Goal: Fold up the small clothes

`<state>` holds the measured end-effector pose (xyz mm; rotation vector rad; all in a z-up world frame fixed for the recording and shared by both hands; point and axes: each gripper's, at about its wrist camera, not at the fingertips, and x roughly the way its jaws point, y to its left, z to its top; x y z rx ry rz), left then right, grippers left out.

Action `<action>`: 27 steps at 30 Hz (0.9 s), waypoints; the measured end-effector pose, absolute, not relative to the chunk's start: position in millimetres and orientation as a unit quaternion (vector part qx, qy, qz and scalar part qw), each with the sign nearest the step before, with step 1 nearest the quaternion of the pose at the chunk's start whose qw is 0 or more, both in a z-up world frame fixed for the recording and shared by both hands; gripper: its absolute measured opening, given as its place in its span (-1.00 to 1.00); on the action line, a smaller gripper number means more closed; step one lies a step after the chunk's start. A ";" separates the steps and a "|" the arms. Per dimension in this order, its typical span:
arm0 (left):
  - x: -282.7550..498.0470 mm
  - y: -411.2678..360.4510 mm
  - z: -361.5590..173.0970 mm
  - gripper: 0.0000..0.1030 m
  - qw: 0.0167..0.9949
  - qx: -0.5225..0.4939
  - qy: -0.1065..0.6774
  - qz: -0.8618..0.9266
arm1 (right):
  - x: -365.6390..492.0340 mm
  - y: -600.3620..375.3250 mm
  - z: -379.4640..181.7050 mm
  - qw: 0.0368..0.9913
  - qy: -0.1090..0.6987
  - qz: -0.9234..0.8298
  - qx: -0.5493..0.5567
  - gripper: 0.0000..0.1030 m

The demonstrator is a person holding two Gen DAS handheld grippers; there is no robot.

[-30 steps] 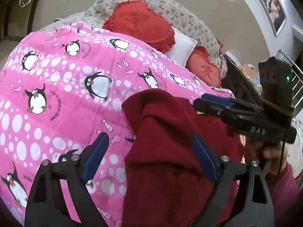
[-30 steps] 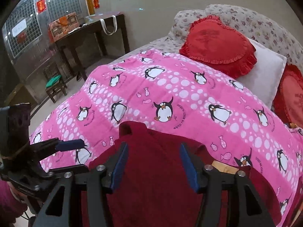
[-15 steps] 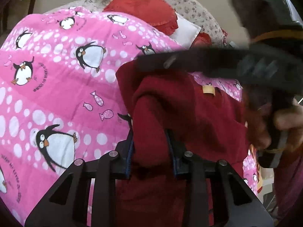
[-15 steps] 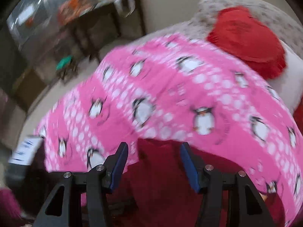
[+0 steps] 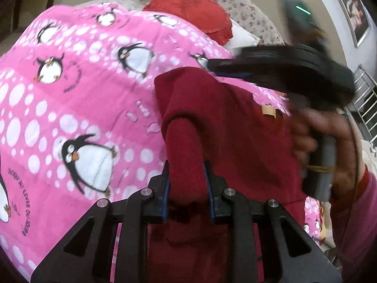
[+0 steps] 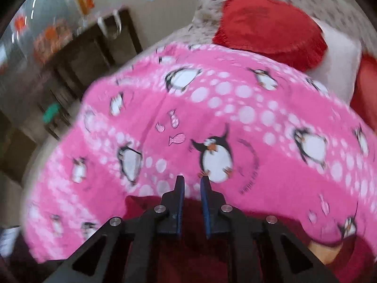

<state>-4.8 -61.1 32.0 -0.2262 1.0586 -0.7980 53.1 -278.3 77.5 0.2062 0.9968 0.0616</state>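
Our left tongs (image 5: 187,184) are closed down on a thick fold of the dark red garment (image 5: 226,127), the blue-lined fingers (image 5: 166,188) pressing into the cloth from both sides so that a rounded ridge of fabric rises between them. The garment spreads from that pinch up and to the right across the pink penguin blanket (image 5: 77,108), and a small tan label (image 5: 268,111) shows on it near its upper right part.

Our right tongs (image 6: 192,184) have their fingers drawn close together, with only a narrow gap between the blue pads (image 6: 205,202). In the right wrist view the tips stand over the blanket (image 6: 247,118) with nothing visible between them, while the red garment (image 6: 141,206) lies beneath the body of the tool; we cannot tell whether any cloth is caught lower down. In the left wrist view the same tongs (image 5: 278,70) appear as a blurred dark shape above the far edge of the garment, held by our right hand (image 5: 313,141).

Beyond the garment, the blanket covers the bed. A red heart-shaped cushion (image 6: 271,23) lies at its head, resting against a white pillow (image 6: 337,59) and a flower-patterned pillow (image 5: 247,7). To the left in the right wrist view stands a dark table (image 6: 94,54), much blurred. A framed picture (image 5: 355,21) hangs on the wall at the right of the left wrist view.
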 end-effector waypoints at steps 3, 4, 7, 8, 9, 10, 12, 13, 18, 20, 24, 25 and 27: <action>-4.5 -57.2 30.7 -0.55 0.780 -0.114 0.493 -0.367 | 16.9 -299.8 103.1 0.886 0.454 0.038 0.083 -0.22; -5.2 -57.5 30.9 -0.55 0.782 -0.113 0.493 -0.365 | 4.8 -306.1 109.1 0.890 0.448 0.036 0.076 0.11; -14.2 -55.6 34.1 -0.55 0.790 -0.106 0.487 -0.358 | -16.4 -309.0 116.2 0.892 0.444 0.063 0.062 0.18; -15.7 -53.7 35.1 -0.55 0.792 -0.106 0.487 -0.353 | -18.2 -308.1 113.6 0.889 0.450 0.064 0.051 0.17; -15.6 -49.8 34.4 -0.55 0.794 -0.106 0.488 -0.346 | -22.5 -303.1 111.1 0.888 0.455 0.060 0.033 0.17; -17.1 -46.8 34.8 -0.55 0.797 -0.104 0.489 -0.339 | -26.3 -303.4 109.7 0.888 0.455 0.057 0.027 0.17; -14.2 -44.4 29.6 -0.55 0.800 -0.097 0.493 -0.328 | -41.0 -311.7 105.2 0.890 0.454 0.050 0.025 0.17; -12.1 -44.1 26.8 -0.55 0.799 -0.097 0.497 -0.324 | -52.3 -318.4 102.6 0.889 0.455 0.037 0.025 0.17; -9.5 -37.1 19.7 -0.55 0.788 -0.111 0.508 -0.329 | -124.9 -384.2 105.3 0.891 0.450 -0.057 0.026 0.17; -11.3 -38.8 21.1 -0.54 0.792 -0.103 0.506 -0.327 | -160.0 -421.2 107.0 0.884 0.455 -0.105 0.037 0.19; -9.3 -42.7 21.5 -0.49 0.792 -0.095 0.510 -0.322 | -201.8 -466.5 98.2 0.868 0.465 -0.152 0.080 0.25; -9.1 -42.8 22.5 -0.48 0.793 -0.093 0.510 -0.320 | -208.4 -471.5 93.4 0.866 0.469 -0.152 0.091 0.25; -5.5 -50.2 23.8 -0.48 0.795 -0.088 0.511 -0.315 | -214.4 -471.6 85.5 0.867 0.467 -0.134 0.114 0.25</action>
